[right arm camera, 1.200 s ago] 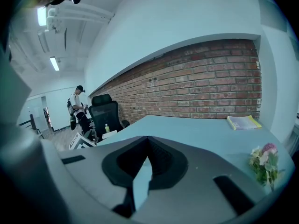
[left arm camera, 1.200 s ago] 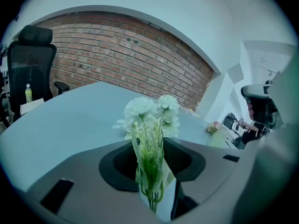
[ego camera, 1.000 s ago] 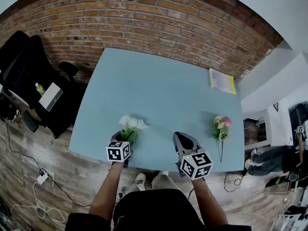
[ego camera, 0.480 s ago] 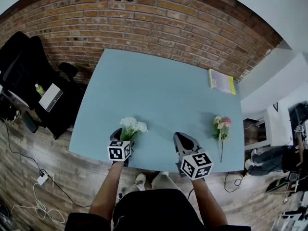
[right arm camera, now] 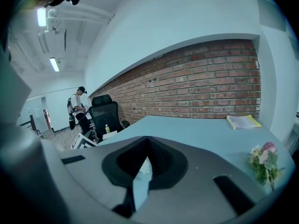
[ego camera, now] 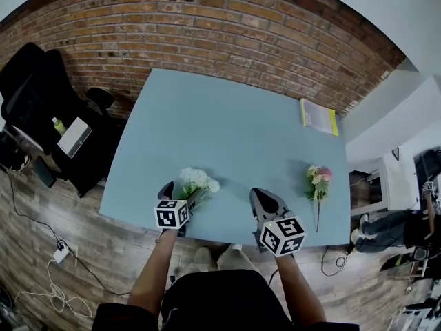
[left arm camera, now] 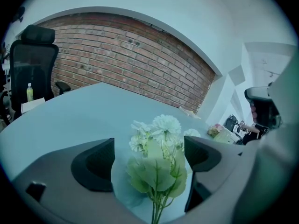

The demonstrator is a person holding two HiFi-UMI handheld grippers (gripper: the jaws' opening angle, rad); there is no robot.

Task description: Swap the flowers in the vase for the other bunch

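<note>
The left gripper is opening its jaws wide, free of the white-bloomed, green-leaved flower bunch between them, while the right gripper is clenched empty.

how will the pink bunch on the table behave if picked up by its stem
Probably light: the pink bunch is small blooms on a thin stem. Likely top-heavy, since the blooms crowd one end; gripped low, it may droop.
</note>
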